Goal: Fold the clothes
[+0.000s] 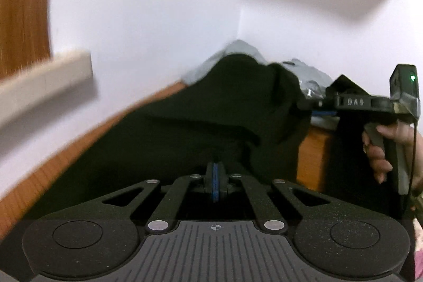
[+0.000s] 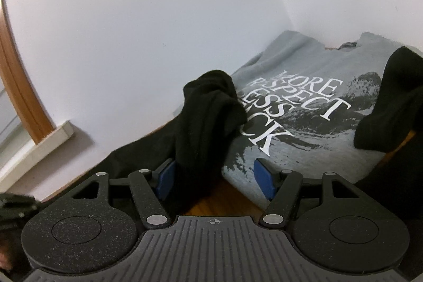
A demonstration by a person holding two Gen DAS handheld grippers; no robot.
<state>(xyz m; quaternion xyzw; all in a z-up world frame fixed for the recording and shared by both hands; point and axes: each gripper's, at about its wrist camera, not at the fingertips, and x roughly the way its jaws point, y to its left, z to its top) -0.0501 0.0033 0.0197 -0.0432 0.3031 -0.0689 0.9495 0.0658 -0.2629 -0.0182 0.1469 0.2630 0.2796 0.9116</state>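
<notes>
White walls corner a wooden table (image 2: 211,198); left gripper (image 1: 215,176) pinches the black cloth garment (image 1: 211,107), right gripper (image 2: 214,173) spread — one-sided pull could drag the grey printed T-shirt (image 2: 304,123).

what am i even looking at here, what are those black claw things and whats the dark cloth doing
These are two handheld grippers, each worked by a person, each with a camera looking along its two fingers. The left camera shows the left gripper with its blue pads pressed together on a black cloth garment. Off to the side, a person's hand holds the other tool's handle. The right camera shows the right gripper open, its blue pads apart, with part of the black garment hanging between them. Behind lies a grey printed T-shirt on a brown wooden surface, against a white wall.
</notes>
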